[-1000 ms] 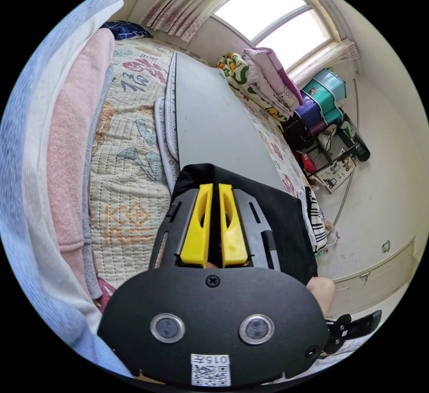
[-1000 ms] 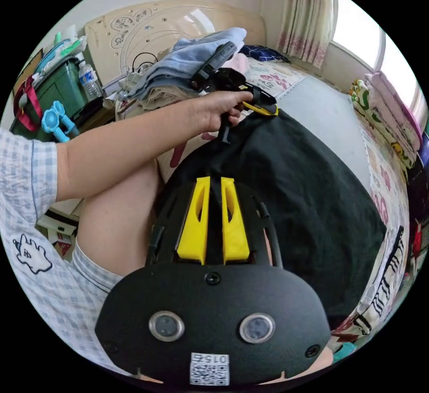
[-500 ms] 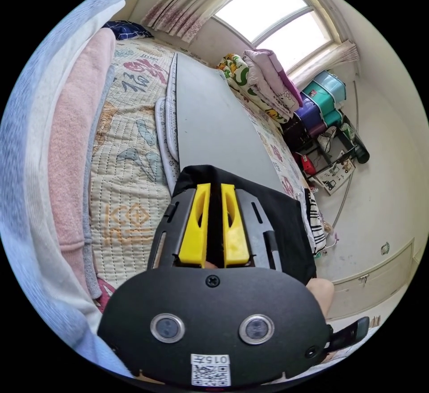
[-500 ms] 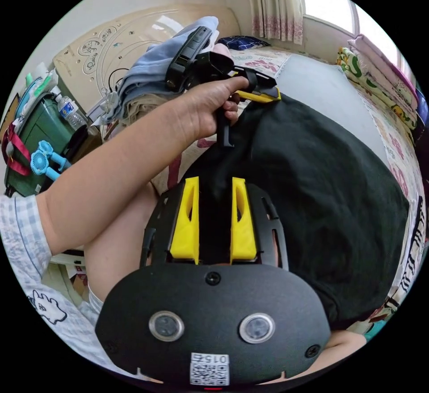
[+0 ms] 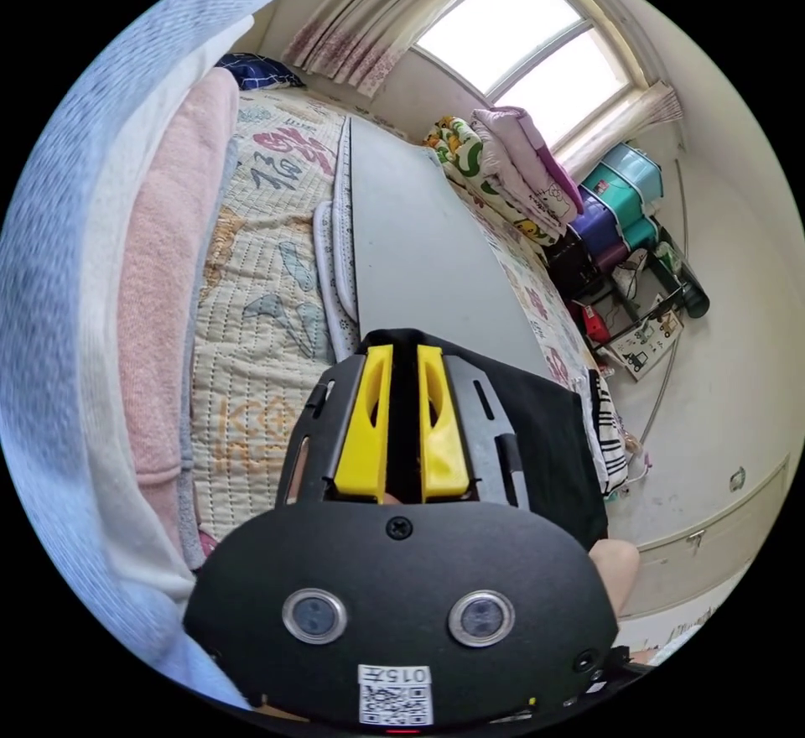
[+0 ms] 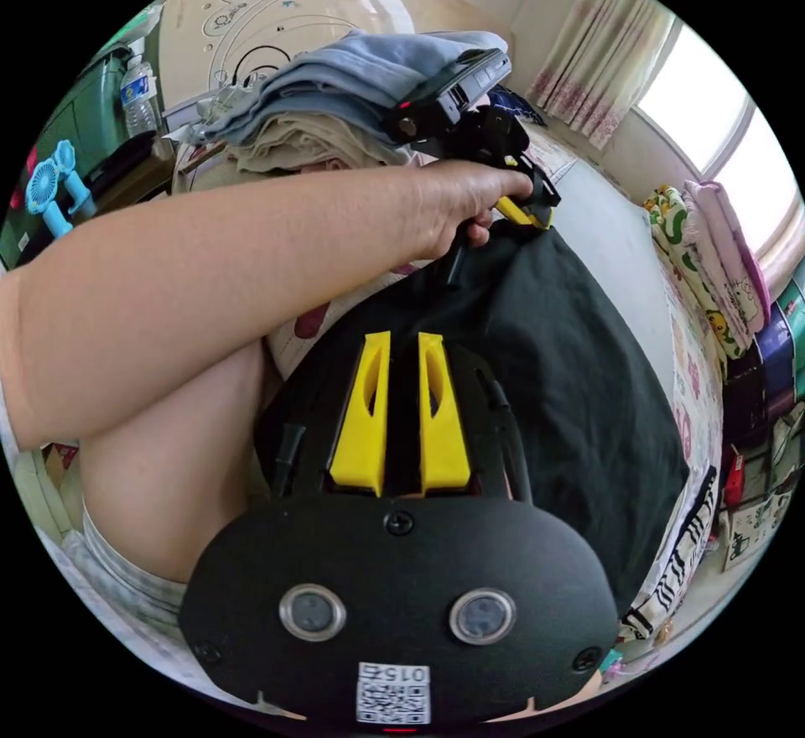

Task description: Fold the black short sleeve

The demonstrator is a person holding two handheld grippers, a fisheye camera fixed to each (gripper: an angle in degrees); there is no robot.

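The black short sleeve (image 6: 579, 386) lies spread over the near end of the grey board (image 5: 411, 243) on the quilted bed (image 5: 251, 302). The left gripper (image 6: 524, 214), held in a hand (image 6: 461, 193), is clamped on the shirt's edge nearest the folded clothes pile (image 6: 335, 96). The right gripper (image 6: 401, 402) has its yellow jaws drawn close with black cloth between them, pinching the shirt's edge farther from the board.

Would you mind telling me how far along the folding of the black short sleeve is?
Done: the black short sleeve is draped across the grey board on the bed. In hand: the left gripper and right gripper both have jaws nearly closed on black cloth. Left: no finished fold shows, and the garment is not laid flat.
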